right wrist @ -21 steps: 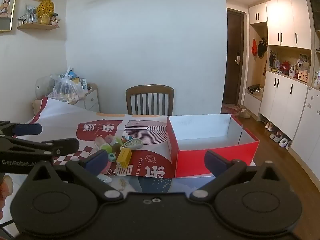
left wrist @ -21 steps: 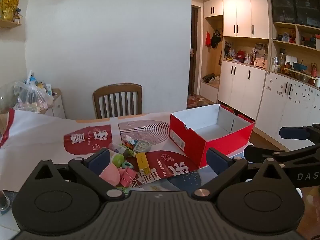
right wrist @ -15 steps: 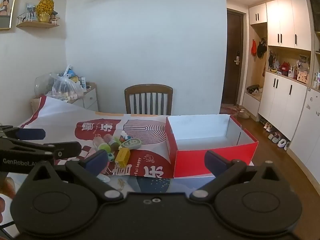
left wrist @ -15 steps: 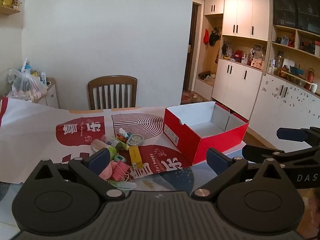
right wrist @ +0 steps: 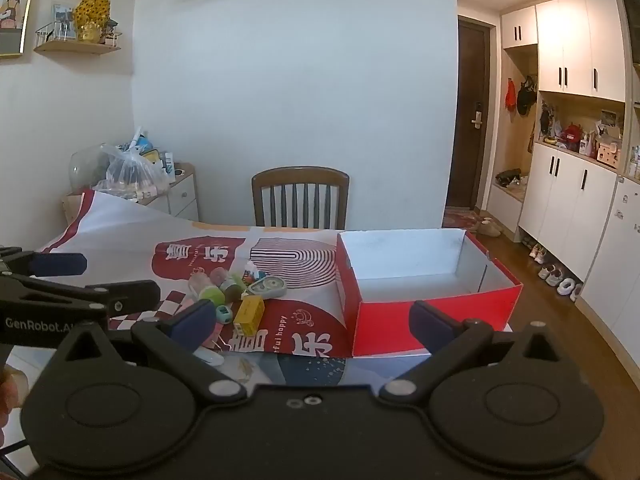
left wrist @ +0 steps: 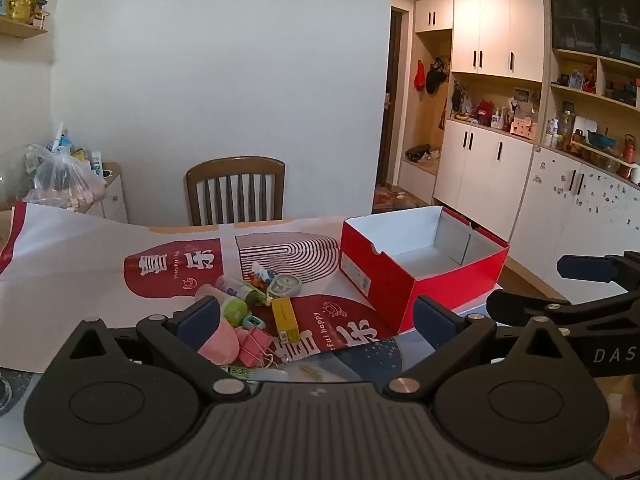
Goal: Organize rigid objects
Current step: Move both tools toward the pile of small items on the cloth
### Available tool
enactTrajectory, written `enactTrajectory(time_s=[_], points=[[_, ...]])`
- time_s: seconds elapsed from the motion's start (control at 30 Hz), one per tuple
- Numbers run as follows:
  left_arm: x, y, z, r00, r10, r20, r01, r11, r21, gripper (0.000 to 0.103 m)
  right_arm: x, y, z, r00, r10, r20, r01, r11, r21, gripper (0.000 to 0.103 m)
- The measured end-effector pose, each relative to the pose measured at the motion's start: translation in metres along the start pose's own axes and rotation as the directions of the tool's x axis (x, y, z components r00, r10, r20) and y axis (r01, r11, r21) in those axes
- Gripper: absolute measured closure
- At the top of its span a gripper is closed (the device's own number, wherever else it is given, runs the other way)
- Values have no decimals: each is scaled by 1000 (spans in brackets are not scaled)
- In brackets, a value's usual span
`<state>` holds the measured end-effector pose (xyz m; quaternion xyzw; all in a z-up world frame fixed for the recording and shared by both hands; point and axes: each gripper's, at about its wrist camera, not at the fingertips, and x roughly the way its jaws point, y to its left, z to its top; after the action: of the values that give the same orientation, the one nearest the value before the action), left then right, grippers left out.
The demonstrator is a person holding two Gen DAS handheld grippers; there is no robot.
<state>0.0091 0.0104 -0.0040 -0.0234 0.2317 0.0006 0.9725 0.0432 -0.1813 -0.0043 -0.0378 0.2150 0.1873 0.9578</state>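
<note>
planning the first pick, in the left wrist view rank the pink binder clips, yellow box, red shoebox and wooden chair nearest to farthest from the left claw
1. Pink binder clips: just ahead of the left claw, by its left finger.
2. Yellow box: a little beyond, near the middle of the pile.
3. Red shoebox: farther back, to the right, open and empty.
4. Wooden chair: farthest, behind the table at the wall.

Both wrist views face the red box (left wrist: 416, 268) (right wrist: 424, 280), seemingly from nearby.

Readable on the left tongs (right wrist: 60, 280), seen from the right wrist: "GenRobot.A", cut off by the frame. On the right tongs (left wrist: 580, 280), seen from the left wrist: "DAS", likewise cut. Printed on the tablecloth (right wrist: 280, 332) beside the red box (right wrist: 420, 312): "ful happy" and large white Chinese characters.
</note>
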Motion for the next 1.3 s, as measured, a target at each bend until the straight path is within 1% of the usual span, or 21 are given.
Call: enactTrajectory(time_s=[0.43, 0.77, 1.0, 1.13, 1.23, 1.3], points=[[-5, 11, 4, 1000, 22, 9, -21, 1000, -8, 0, 1, 4, 3, 1000, 17, 1, -17, 1000, -4, 0], [4, 19, 5, 999, 35, -17, -35, 998, -50, 0, 11, 1, 6, 998, 59, -8, -60, 998, -2, 0], [21, 28, 6, 995, 81, -53, -84, 994, -71, 0, 37, 3, 11, 993, 109, -36, -109, 994, -13, 0], [39, 34, 5, 993, 84, -83, -91, 993, -79, 0, 56, 3, 13, 987, 146, -69, -147, 989, -20, 0], [51, 42, 4, 991, 100, -85, -108, 990, -89, 0, 75, 2, 14, 980, 172, -103, -175, 984, -23, 0], [59, 49, 3, 989, 120, -81, -128, 987, -98, 0, 85, 3, 15, 976, 188, -110, -193, 980, -37, 0]])
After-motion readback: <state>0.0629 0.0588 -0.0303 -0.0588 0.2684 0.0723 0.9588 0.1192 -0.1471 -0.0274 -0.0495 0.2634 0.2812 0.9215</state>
